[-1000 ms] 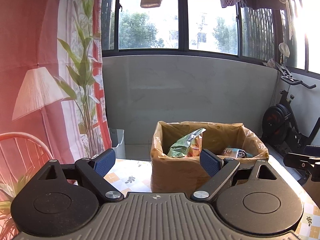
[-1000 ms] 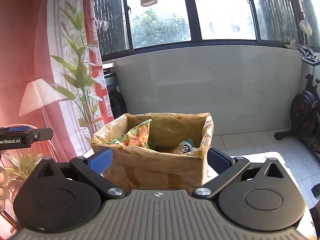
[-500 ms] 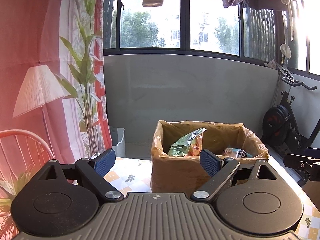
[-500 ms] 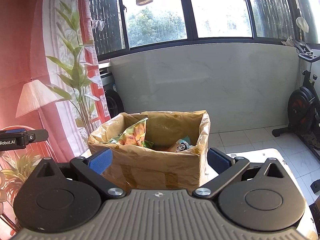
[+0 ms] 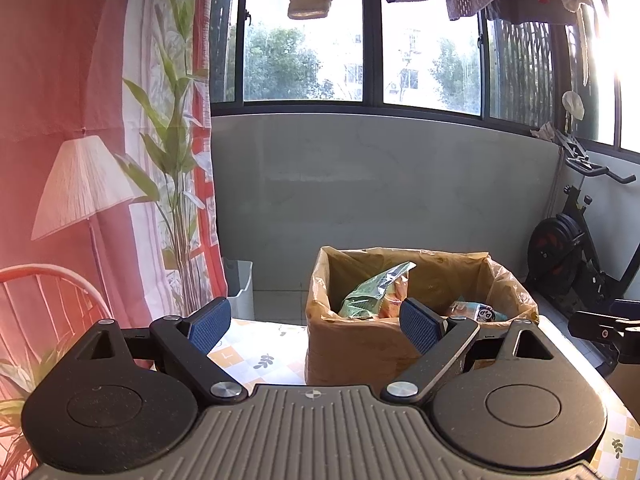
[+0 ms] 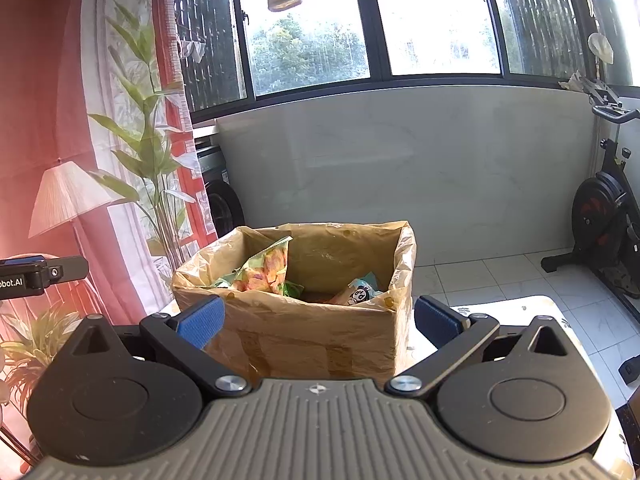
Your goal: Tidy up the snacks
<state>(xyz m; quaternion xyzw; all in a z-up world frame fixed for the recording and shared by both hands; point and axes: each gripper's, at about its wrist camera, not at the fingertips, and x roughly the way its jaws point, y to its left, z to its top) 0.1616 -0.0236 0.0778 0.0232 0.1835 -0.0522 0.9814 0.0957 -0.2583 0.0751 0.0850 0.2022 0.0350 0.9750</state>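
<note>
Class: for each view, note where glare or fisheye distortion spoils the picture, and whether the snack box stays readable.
Left wrist view: sun glare whites out the upper right window; the frame bows. Right wrist view: bright panes, curved sill, pink haze at left. The lined box stays sharp in both.

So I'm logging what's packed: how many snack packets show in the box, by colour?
Green and orange packets: 1
Light blue packets with a cartoon face: 1
Total: 2 visible in the lined cardboard box; anything lower down is hidden.
</note>
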